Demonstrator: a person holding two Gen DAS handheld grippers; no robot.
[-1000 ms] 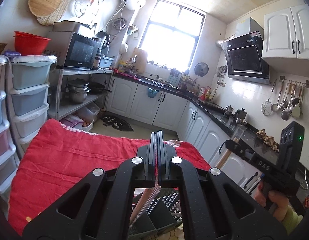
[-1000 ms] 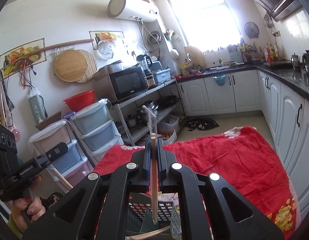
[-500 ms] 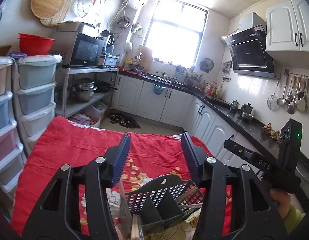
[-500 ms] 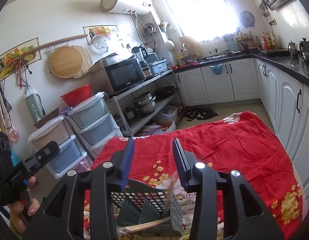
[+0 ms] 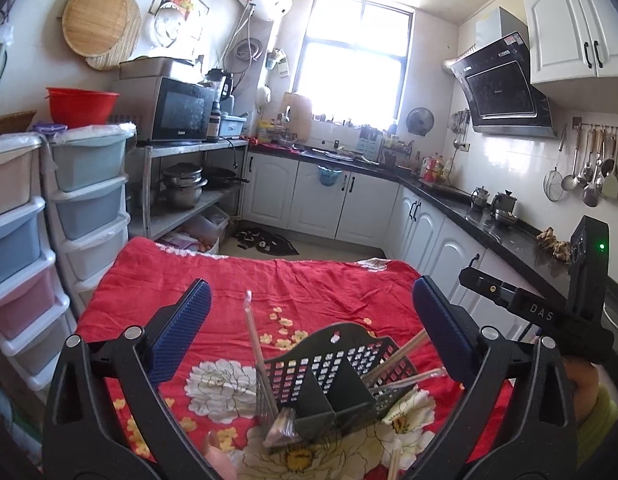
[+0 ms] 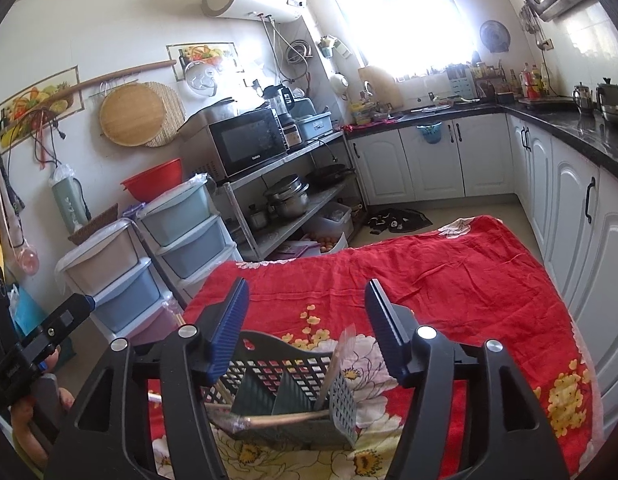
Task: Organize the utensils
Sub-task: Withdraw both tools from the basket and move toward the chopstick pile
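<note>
Utensils sit sorted in the caddy (image 5: 341, 376)

Left hand-held gripper (image 5: 309, 336) and right hand-held gripper (image 6: 307, 328) gape empty above it at 6 o'clock — chopsticks (image 5: 405, 354) apart from packets (image 5: 281, 428).

The letters "DAS" stand in pale print on the black body of the right tongs (image 5: 543, 310), as seen from the left wrist camera. The brand marks on the microwave (image 5: 165, 108) door and the range hood (image 5: 501, 84) are too small to read.

Both the left gripper (image 5: 307, 330) and right gripper (image 6: 307, 326) opened, dropping utensils into the caddy (image 5: 337, 376).
</note>
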